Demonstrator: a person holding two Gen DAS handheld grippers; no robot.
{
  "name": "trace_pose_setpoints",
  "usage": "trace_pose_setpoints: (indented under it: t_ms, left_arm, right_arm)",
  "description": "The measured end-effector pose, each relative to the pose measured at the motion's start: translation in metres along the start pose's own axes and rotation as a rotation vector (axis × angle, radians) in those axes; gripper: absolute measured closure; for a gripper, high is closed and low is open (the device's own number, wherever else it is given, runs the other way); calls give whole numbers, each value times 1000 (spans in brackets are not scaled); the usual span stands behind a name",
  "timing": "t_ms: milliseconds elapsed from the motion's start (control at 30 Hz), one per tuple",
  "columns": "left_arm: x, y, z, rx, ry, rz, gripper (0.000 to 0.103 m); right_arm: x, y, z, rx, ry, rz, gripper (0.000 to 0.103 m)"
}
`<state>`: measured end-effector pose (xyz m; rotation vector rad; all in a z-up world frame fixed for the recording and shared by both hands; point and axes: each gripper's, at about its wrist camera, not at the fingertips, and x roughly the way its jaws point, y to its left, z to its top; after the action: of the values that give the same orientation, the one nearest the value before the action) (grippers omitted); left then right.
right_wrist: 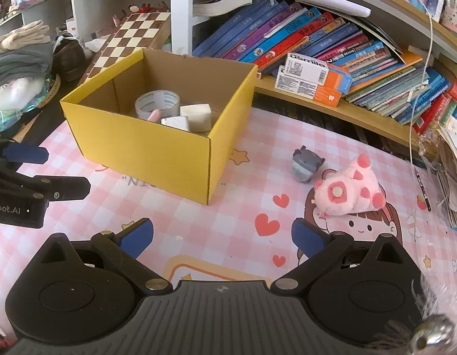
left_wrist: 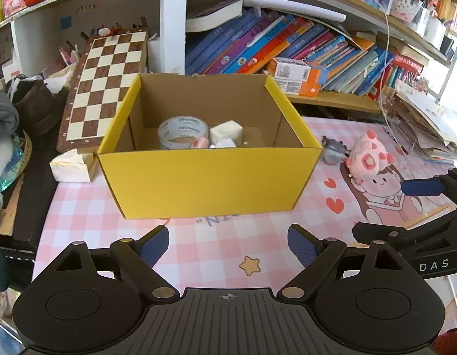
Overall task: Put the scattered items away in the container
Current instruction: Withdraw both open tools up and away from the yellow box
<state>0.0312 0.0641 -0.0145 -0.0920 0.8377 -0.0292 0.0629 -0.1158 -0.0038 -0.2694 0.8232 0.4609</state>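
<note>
A yellow cardboard box [left_wrist: 207,180] [right_wrist: 139,145] stands open on the pink checked mat. Inside it lie a roll of tape [left_wrist: 182,131] [right_wrist: 157,102], white blocks [left_wrist: 227,131] [right_wrist: 196,115] and a small pink item [left_wrist: 200,142] [right_wrist: 154,115]. A pink plush toy [left_wrist: 367,155] [right_wrist: 347,193] and a small grey toy [left_wrist: 333,149] [right_wrist: 305,165] lie on the mat right of the box. My left gripper [left_wrist: 228,247] is open and empty in front of the box. My right gripper [right_wrist: 222,236] is open and empty, short of the plush toy.
A chessboard [left_wrist: 104,85] [right_wrist: 130,38] leans behind the box. A white tissue-like block [left_wrist: 71,167] sits left of the box. Leaning books [left_wrist: 287,47] [right_wrist: 317,47] and orange-white cartons [right_wrist: 313,78] fill the shelf behind. Folded clothes [right_wrist: 21,56] lie at the left; papers [left_wrist: 429,124] are stacked at the right.
</note>
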Motion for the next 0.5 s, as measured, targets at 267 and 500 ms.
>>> trace_pose_setpoints:
  t_ms: [267, 500]
  left_arm:
    - [1, -25, -6, 8, 13, -8, 13]
    - [2, -49, -10, 24, 19, -11, 13]
  right_arm:
    - [-6, -17, -15, 20, -1, -13, 2]
    - [-13, -35, -29, 20, -9, -28, 2]
